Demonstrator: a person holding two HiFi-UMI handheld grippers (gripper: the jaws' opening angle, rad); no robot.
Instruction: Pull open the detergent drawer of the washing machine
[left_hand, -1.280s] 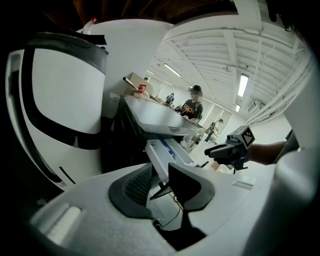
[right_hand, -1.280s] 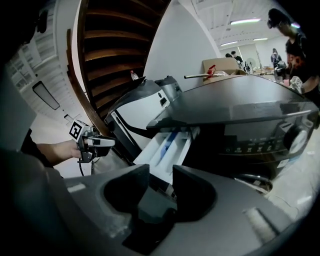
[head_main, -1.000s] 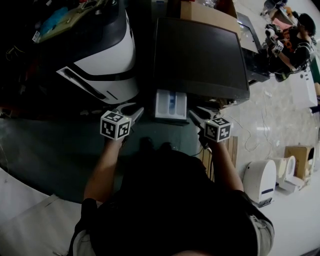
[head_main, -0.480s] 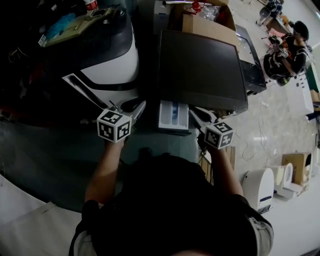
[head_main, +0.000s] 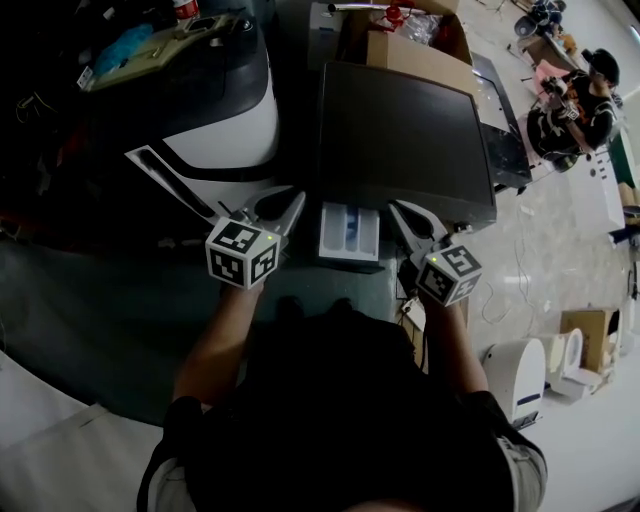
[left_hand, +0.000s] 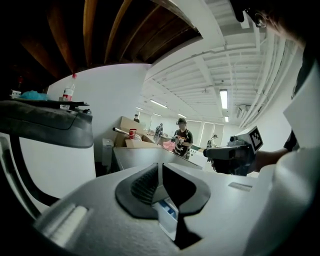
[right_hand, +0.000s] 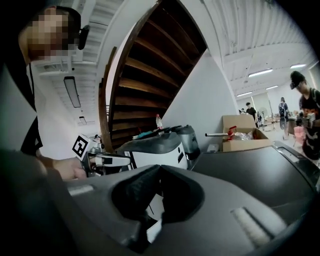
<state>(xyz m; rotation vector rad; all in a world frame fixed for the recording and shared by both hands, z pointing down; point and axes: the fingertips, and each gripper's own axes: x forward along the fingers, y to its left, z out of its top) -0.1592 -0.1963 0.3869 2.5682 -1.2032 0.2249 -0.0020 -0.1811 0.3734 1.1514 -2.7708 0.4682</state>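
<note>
Drawer (head_main: 348, 232) of the washing machine (head_main: 400, 130) is out: white tray w/ a blue insert, sticking from the front at the machine's left end, under the dark lid. In head view it sits between the two grippers, one on each side, and neither is on it.

Left gripper (head_main: 296, 203): jaws have just been closing and are now all but together, only a thin slit at the tips, nothing btwn them. Its own view looks over the closed tips toward the machine's grey top, w/ a bit of the white and blue tray showing below the pads.

Right gripper (head_main: 398, 210): jaws have just closed too and are fully together, empty. It points roughly level, toward the machine's front edge, just right of the tray.

Left of the machine stands a 2nd appliance (head_main: 215, 130), white body w/ a dark top. A cardboard box (head_main: 410, 45) sits behind the lid. A person (head_main: 585, 95) is far off at top right. A white unit (head_main: 517, 375) stands on the pale floor (head_main: 560, 230) at right.
</note>
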